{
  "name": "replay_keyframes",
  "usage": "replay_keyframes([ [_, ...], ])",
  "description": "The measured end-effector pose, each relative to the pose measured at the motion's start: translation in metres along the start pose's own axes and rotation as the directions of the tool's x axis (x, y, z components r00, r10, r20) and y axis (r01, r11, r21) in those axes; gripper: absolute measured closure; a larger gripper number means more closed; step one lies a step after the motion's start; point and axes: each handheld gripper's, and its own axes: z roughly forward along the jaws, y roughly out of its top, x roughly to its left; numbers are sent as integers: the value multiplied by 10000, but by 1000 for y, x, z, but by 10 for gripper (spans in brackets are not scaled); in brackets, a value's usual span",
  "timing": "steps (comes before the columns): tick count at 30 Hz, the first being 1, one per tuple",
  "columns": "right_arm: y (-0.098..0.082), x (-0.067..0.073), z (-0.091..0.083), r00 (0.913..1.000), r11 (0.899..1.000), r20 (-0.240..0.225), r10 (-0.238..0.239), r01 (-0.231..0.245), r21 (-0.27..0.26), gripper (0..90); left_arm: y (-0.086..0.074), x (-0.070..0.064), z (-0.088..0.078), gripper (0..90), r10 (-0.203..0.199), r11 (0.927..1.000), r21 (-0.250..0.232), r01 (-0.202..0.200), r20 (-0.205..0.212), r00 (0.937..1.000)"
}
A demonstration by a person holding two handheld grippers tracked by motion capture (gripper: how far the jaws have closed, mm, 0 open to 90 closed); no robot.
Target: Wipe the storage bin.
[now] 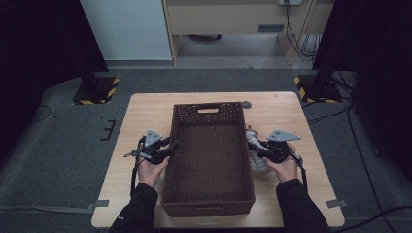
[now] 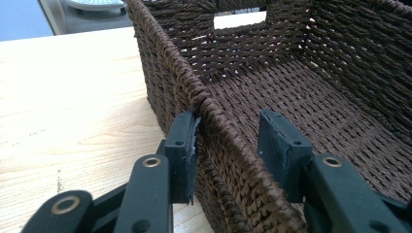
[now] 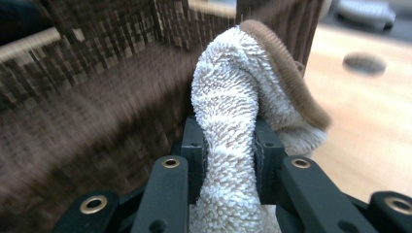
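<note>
You worked at a pale wooden table (image 1: 145, 116) on grey carpet (image 1: 58, 160), with a cabinet (image 1: 233, 19) behind and striped stand bases (image 1: 97, 90) at either side.

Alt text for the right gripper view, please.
The right gripper pinches a white fluffy towel with a brown edge between its black jaws. Behind it, blurred, stands the brown woven basket on the light wooden table.
</note>
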Motion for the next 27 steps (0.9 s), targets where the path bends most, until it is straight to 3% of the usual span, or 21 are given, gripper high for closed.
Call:
replay_keyframes([
  [4, -15, 0, 14, 10000, 9964, 69, -34, 28, 845, 729, 1, -1, -1, 596, -98, 9999, 23, 98, -200, 9998],
  [8, -14, 2, 14, 9999, 9945, 147, -61, 45, 1043, 727, 1, -1, 0, 616, -146, 9999, -57, 145, -262, 9995],
  [10, -10, 1, 7, 9998, 9969, 189, -65, 49, 785, 727, 1, -1, 1, 621, -226, 9997, -87, 223, -254, 9994],
  [12, -4, 0, -4, 9998, 9998, 134, 165, -167, 89, 728, 1, -1, 1, 625, -239, 9997, -105, 236, -283, 9993],
  [14, 5, 0, -16, 9997, 9979, 20, 223, -221, -609, 729, 1, -1, 2, 629, -264, 9996, -120, 261, -290, 9992],
  [16, 10, 4, -24, 9999, 9957, -111, 107, -116, -915, 729, 2, -1, 3, 631, -288, 9995, -144, 284, -298, 9991],
  [19, 7, 9, -24, 9996, 9973, -205, -199, 184, -709, 729, 2, -1, 3, 635, -289, 9995, -144, 284, -345, 9990],
  [21, 0, 11, -18, 9996, 9986, -228, -142, 130, -514, 728, 3, -1, 4, 637, -230, 9997, -129, 225, -402, 9989],
  [27, -18, 7, 2, 10000, 9979, -27, -88, 90, 637, 728, 6, 3, 9, 638, -222, 9997, -152, 216, -379, 9990],
])
